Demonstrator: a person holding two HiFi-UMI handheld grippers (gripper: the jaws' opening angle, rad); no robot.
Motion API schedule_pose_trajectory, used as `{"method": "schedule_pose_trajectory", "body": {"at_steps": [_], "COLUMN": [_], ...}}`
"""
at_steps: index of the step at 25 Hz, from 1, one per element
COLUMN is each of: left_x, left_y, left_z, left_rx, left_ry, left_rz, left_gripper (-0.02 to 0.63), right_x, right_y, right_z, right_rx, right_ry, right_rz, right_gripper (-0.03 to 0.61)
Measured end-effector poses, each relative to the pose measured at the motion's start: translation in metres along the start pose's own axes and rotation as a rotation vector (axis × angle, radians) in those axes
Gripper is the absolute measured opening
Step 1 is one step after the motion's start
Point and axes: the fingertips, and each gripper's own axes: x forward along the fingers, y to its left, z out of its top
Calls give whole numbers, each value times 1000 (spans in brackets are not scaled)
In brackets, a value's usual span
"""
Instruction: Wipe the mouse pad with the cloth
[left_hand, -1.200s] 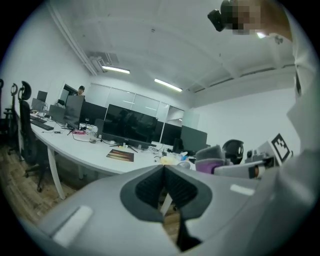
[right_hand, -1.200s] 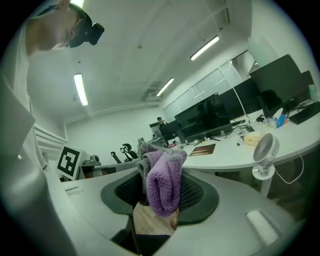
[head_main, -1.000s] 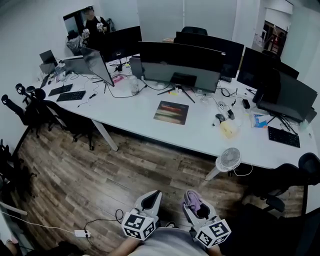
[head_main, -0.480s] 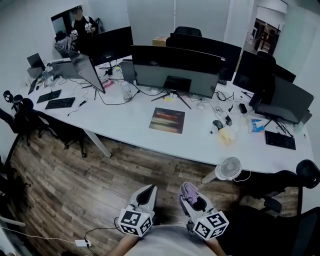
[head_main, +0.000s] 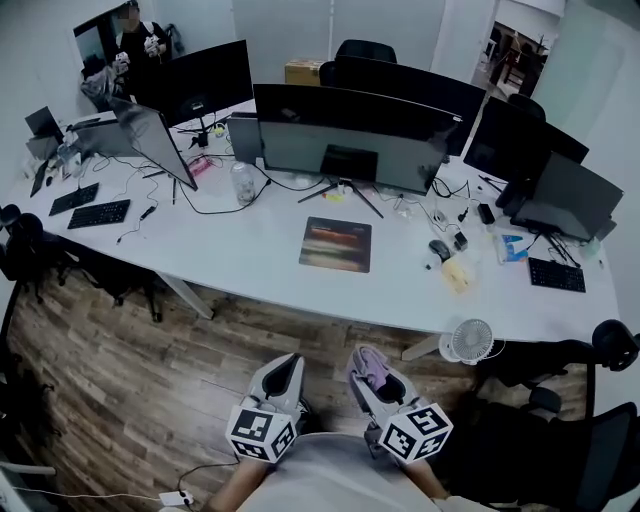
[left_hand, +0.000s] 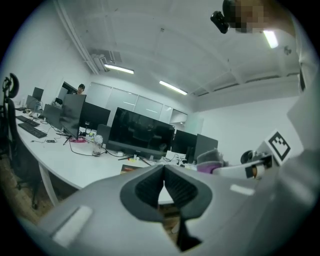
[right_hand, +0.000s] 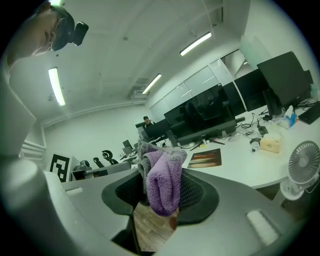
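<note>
Seen from the head camera, a person stands on wooden floor, well apart from a long white desk (head_main: 240, 250) with 2 grippers held low. The right gripper (head_main: 365, 362) is clamped on a bunched purple cloth (right_hand: 162, 190); the left gripper (left_hand: 164, 172) has its jaws pressed together on nothing. The mouse pad (head_main: 336, 244) lies flat near the desk's front edge, below a wide monitor (head_main: 345, 130). Likely risks: the loosely folded cloth could slip free under a dragging wipe, and the unheld pad could slide. The monitor's stand legs sit just behind the pad, and a mouse (head_main: 440, 250) is near its right. Bare desk opens to the left; a floor fan (head_main: 471, 341) crowds the right approach.
</note>
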Motion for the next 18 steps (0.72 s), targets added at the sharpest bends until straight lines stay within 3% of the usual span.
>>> {"method": "schedule_pose_trajectory", "body": {"at_steps": [8,18], "left_x": [6,20], "left_y": [70,110], "left_z": [9,3], "left_rx": [14,-23], "left_ry": [11,24], "left_rz": [-28,-49], "left_gripper": [0,0], "right_x": [76,120], "right_y": [17,21], "right_z": [6,4], "right_rx": [22,24], "right_ry": [18,79], "right_rz": [-44,-90], "right_gripper": [173,164]}}
